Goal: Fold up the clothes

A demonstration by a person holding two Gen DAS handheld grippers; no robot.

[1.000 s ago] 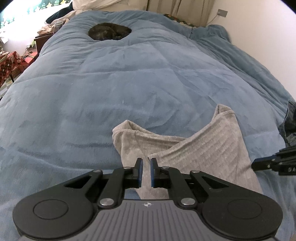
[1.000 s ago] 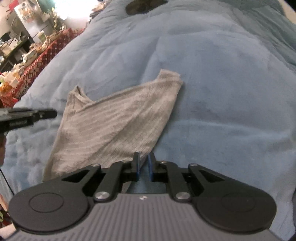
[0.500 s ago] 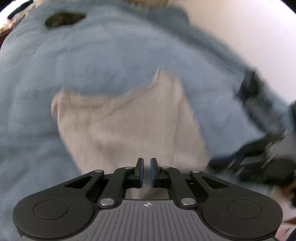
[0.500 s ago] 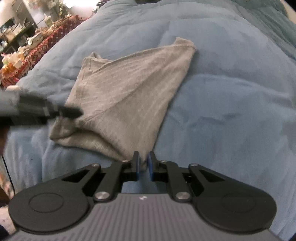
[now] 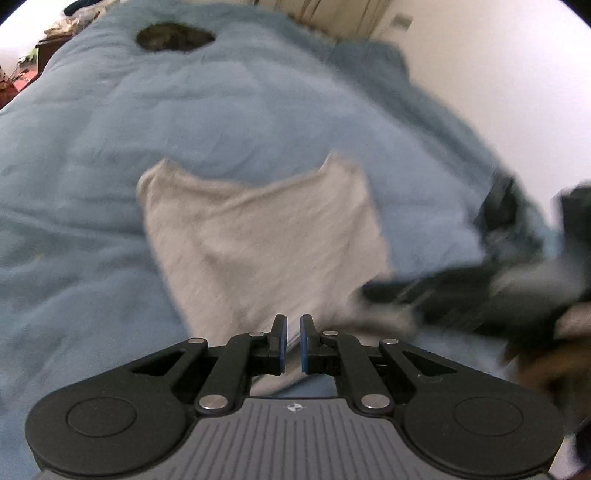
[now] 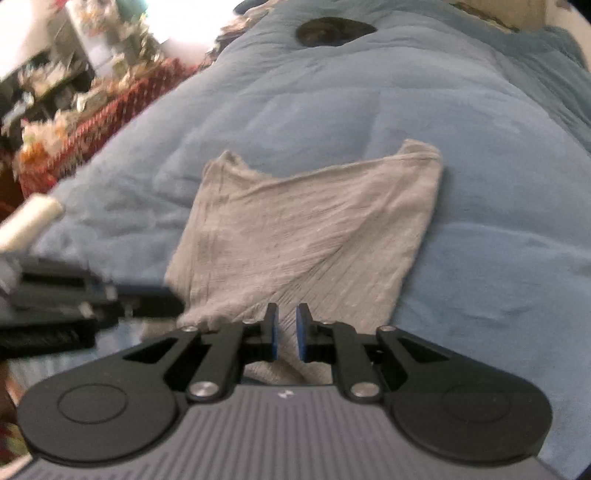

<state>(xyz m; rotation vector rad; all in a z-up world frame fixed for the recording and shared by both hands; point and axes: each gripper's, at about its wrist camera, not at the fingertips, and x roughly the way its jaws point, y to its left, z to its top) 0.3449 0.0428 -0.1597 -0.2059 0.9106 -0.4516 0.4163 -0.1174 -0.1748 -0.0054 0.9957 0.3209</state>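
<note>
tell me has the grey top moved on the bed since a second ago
Yes. In the right wrist view the grey top now lies squarer, its near edge drawn toward the camera, against the dark curled shape on the duvet.

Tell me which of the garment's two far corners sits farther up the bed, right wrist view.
The right-hand corner of the grey garment; the left one sits slightly lower.

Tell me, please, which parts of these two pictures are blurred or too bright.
Left wrist view: the right gripper is smeared by motion, and the grey garment is soft. Right wrist view: the garment is sharper, the left gripper is blurred, and the upper left corner is overexposed.
</note>
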